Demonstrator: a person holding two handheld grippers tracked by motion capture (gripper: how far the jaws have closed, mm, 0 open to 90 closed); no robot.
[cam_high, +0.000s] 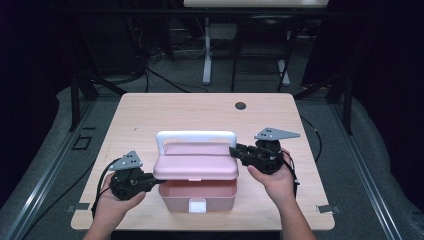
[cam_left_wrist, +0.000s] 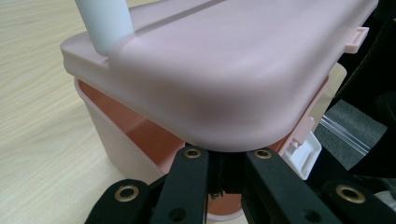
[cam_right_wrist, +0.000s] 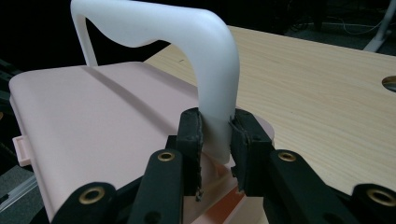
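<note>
A pink box (cam_high: 197, 195) with a white latch (cam_high: 197, 205) stands near the table's front edge. Its pink lid (cam_high: 196, 166) is raised at the front, so the inside shows. A white handle (cam_high: 196, 135) arches over the lid. My left gripper (cam_high: 156, 182) is shut, its tips tucked under the lid's front left corner (cam_left_wrist: 224, 70). My right gripper (cam_right_wrist: 215, 140) is shut on the handle's right leg (cam_right_wrist: 205, 51), a pad (cam_right_wrist: 190, 135) pressed on each side.
The wooden table (cam_high: 150, 115) has a round cable hole (cam_high: 240, 106) at the back right. Behind the table stand a white desk leg (cam_high: 207, 55) and dark frames on a grey floor. Metal tabs mark the table's front corners.
</note>
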